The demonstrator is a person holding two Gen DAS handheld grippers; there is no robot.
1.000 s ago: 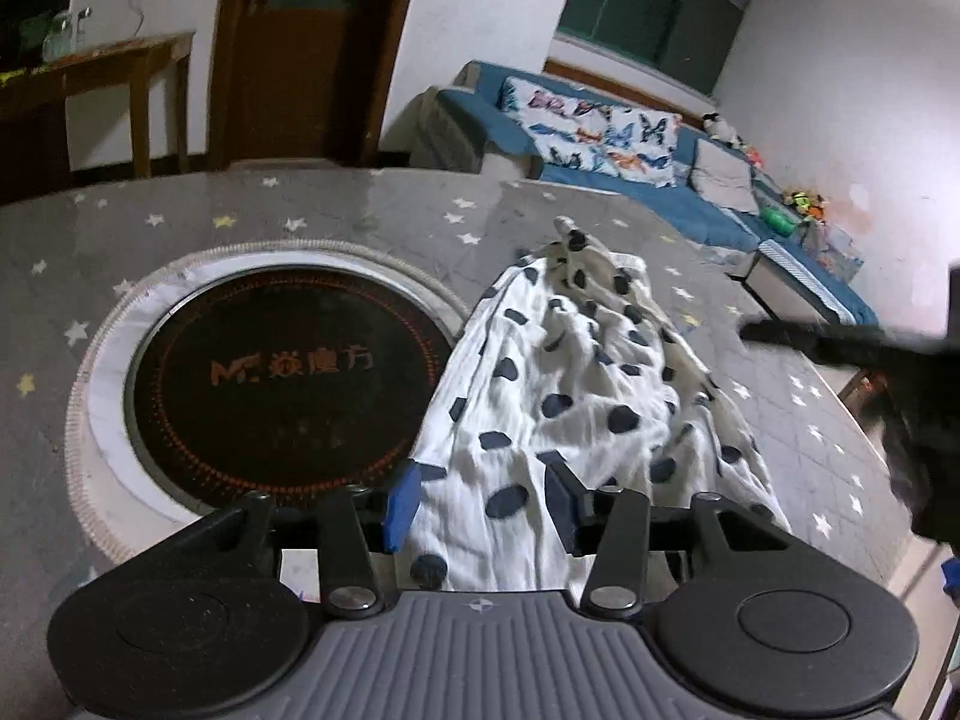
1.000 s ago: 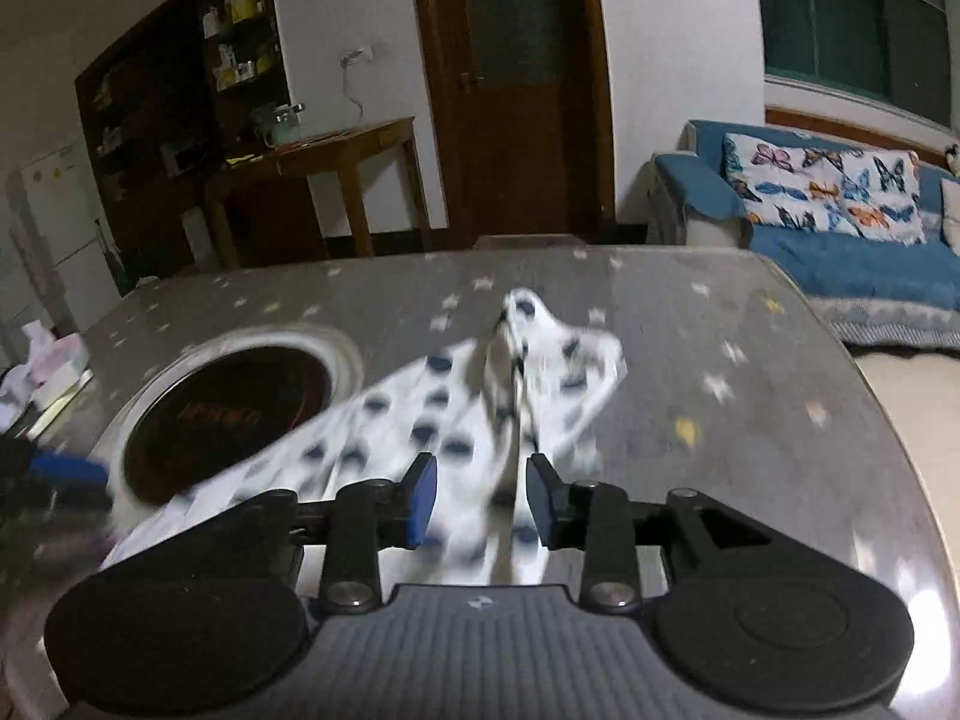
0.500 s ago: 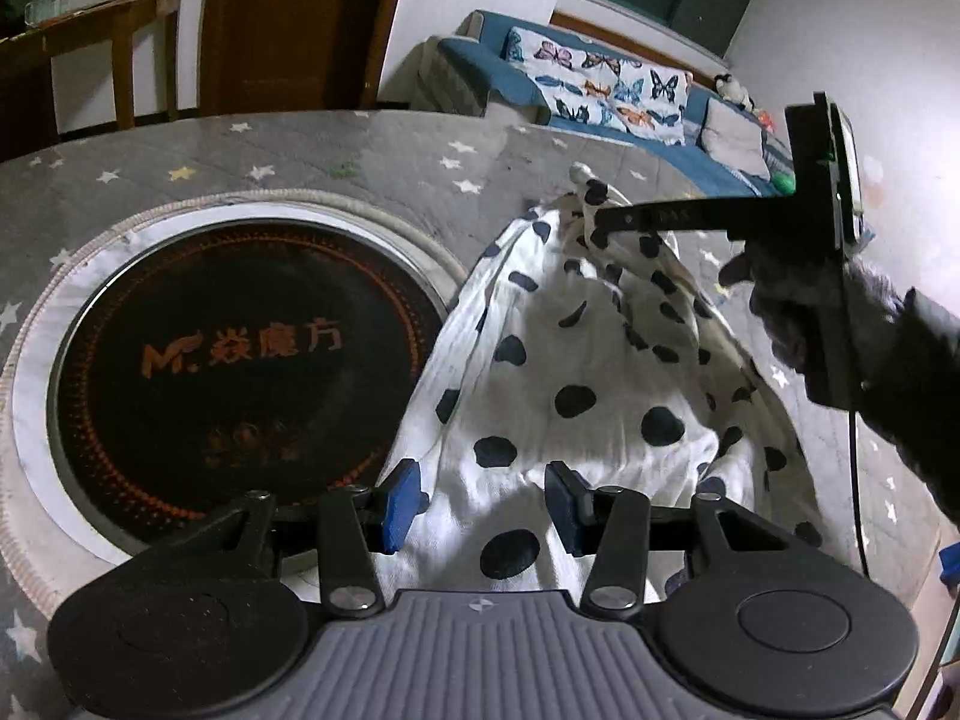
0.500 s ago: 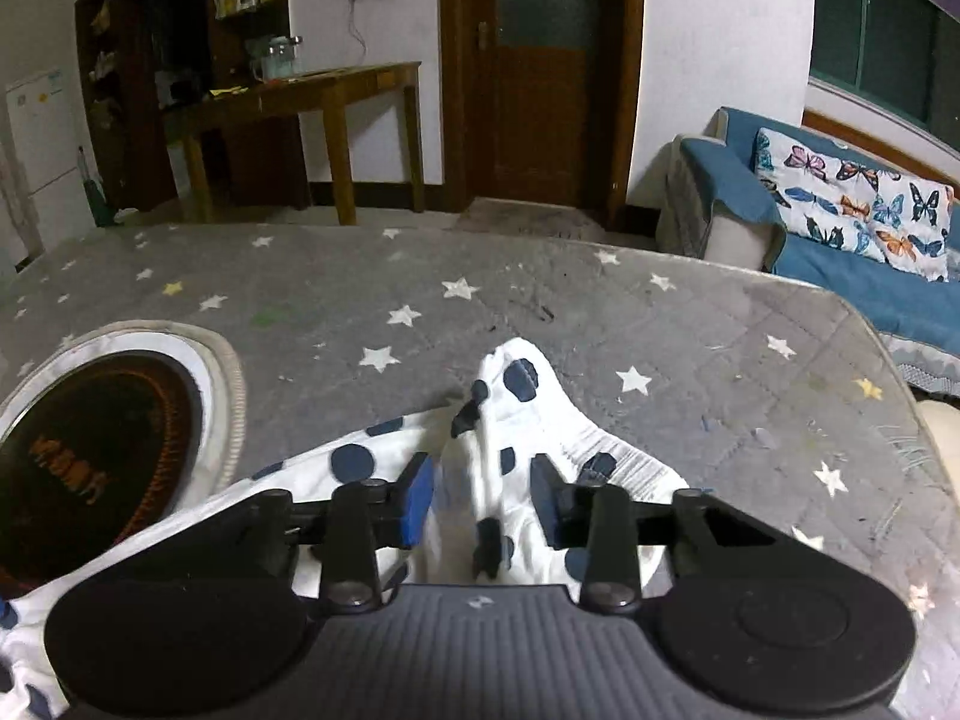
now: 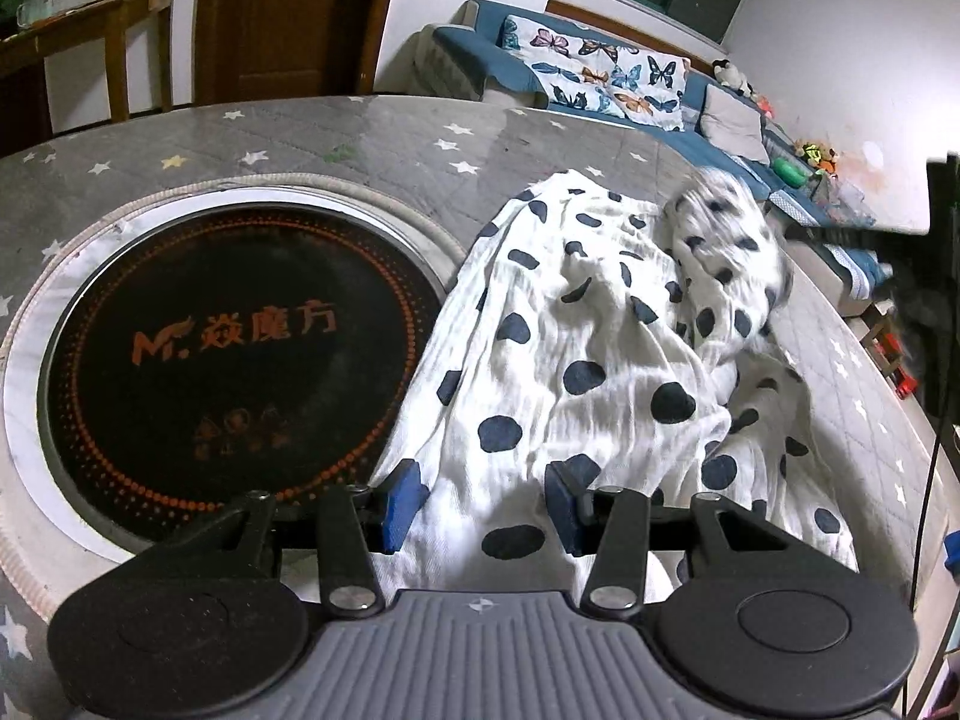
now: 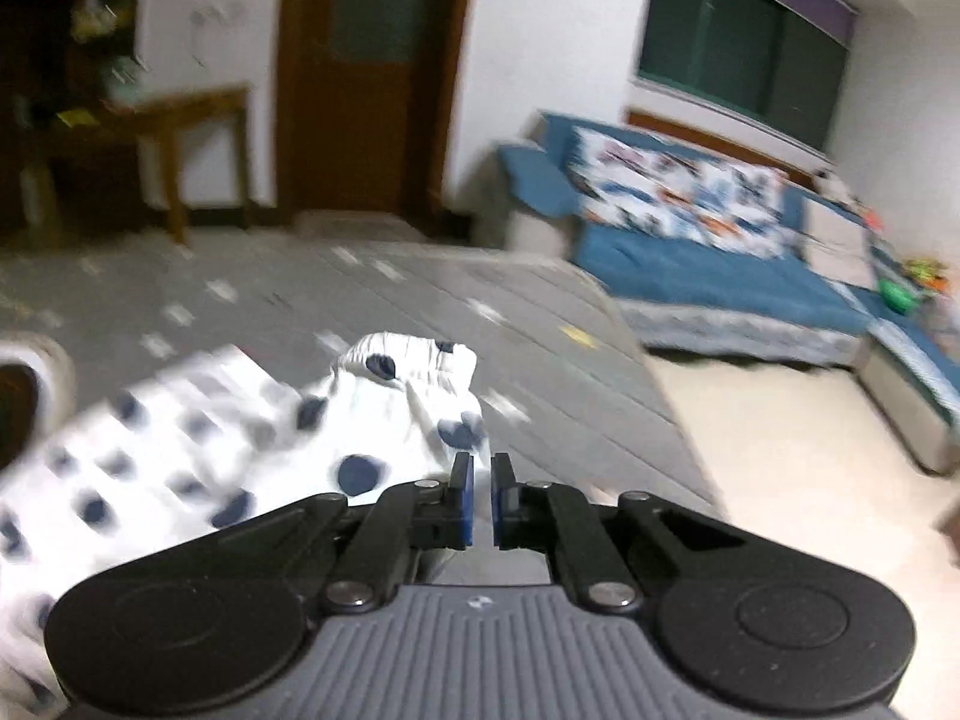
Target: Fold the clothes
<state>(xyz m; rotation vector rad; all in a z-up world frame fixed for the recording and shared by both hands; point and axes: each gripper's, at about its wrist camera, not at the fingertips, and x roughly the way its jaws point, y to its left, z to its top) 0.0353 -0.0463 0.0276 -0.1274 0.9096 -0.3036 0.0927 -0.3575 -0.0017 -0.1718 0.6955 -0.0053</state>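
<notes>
A white garment with dark blue dots (image 5: 576,360) lies on the grey star-patterned table (image 5: 300,138). My left gripper (image 5: 486,507) is open, its blue pads on either side of the garment's near end. My right gripper (image 6: 482,498) has its jaws nearly closed on the garment's far end (image 6: 408,396) and holds that end lifted off the table. In the left wrist view the lifted end (image 5: 726,240) is blurred at the right, folding back over the rest. The right gripper's body (image 5: 936,276) shows at the right edge.
A round black induction hob (image 5: 234,354) with orange lettering is set into the table left of the garment. A blue sofa (image 6: 720,264) with butterfly cushions stands beyond the table. A wooden side table (image 6: 150,138) and a door are at the back.
My right gripper has shut on the garment's far end and lifted it back over the garment. My left gripper has stayed open at the near end.
</notes>
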